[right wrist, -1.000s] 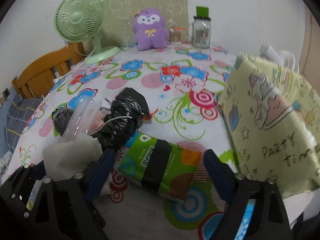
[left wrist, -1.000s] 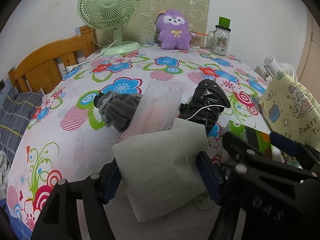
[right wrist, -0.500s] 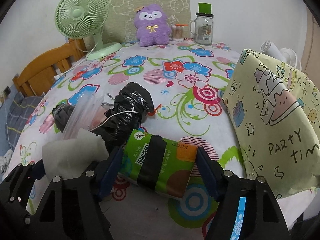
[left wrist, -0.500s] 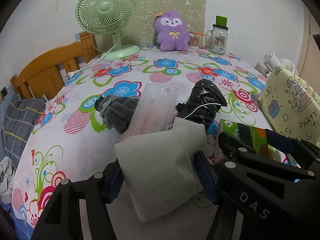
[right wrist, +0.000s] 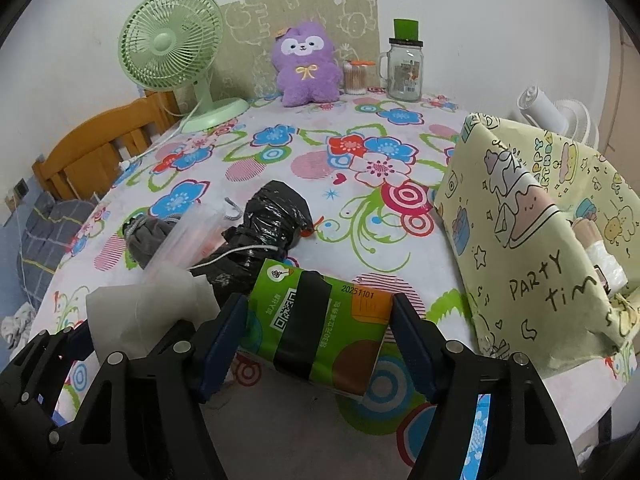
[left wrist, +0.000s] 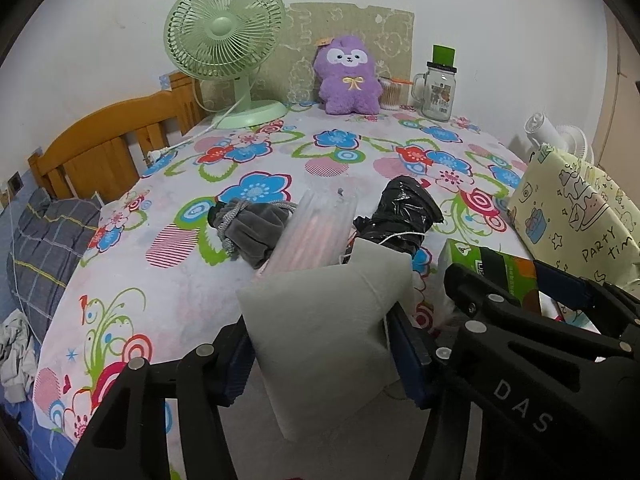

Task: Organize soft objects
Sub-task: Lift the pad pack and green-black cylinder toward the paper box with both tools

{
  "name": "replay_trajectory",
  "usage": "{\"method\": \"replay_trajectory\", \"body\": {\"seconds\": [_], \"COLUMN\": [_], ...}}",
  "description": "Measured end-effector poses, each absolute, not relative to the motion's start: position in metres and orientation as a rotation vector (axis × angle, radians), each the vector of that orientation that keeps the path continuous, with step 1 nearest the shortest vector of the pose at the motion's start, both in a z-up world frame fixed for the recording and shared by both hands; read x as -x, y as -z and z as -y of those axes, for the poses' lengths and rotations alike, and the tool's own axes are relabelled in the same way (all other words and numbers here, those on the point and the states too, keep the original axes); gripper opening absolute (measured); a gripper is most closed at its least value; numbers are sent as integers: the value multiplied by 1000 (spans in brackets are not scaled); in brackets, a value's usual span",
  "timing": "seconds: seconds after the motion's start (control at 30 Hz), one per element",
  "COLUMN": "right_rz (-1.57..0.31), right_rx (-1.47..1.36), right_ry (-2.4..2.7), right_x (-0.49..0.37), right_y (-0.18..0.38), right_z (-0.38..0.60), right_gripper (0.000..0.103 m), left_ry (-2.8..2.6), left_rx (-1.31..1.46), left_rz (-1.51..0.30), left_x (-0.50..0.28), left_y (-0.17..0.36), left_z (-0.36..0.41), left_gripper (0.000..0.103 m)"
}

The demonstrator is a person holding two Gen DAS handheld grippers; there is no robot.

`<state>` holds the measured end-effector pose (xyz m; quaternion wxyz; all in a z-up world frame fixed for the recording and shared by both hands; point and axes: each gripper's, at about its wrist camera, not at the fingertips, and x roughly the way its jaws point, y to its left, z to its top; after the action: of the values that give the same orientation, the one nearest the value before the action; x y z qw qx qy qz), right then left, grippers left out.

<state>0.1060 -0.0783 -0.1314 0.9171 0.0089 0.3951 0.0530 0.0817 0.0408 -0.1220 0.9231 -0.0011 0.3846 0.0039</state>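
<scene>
My left gripper (left wrist: 324, 360) has a white foam block (left wrist: 320, 320) between its blue pads; its jaws are closing and both pads press the block's sides. In the right wrist view my right gripper (right wrist: 320, 340) is shut on a green tissue pack (right wrist: 320, 320), one pad on each end. Both things rest near the front of the flowered tablecloth (left wrist: 160, 280). Just behind them lie a black plastic bundle (right wrist: 272, 220), a clear plastic sleeve (left wrist: 316, 232) and a grey drawstring pouch (left wrist: 252, 228). A yellow "party time" bag (right wrist: 540, 248) stands to the right.
At the back stand a purple plush toy (left wrist: 348, 76), a green fan (left wrist: 224, 36) with its cord on the cloth, a glass jar (left wrist: 438, 88) and a cotton-swab pot (right wrist: 356, 76). A wooden chair back (left wrist: 100, 148) is at the left, and a white fan (right wrist: 556, 112) sits behind the bag.
Both pairs of jaws have narrowed: the left pads now pinch the foam block, and the right pads have come in against the ends of the tissue pack. Neither hand has shifted much.
</scene>
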Motion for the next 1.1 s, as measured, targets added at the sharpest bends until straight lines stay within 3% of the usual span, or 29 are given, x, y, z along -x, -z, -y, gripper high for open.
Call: {"method": "replay_trajectory", "body": {"seconds": [1.1], "right_rz": [-701], "right_rx": [-10], "right_ry": [-89], "right_x": [-79], "right_y": [72], "right_z": [91], "right_gripper": [74], "left_ry": [42], "left_rx": [4], "left_rz": [-699], "left_x": [-61], "left_y": [69], "left_z": [-23], "left_gripper": [56]}}
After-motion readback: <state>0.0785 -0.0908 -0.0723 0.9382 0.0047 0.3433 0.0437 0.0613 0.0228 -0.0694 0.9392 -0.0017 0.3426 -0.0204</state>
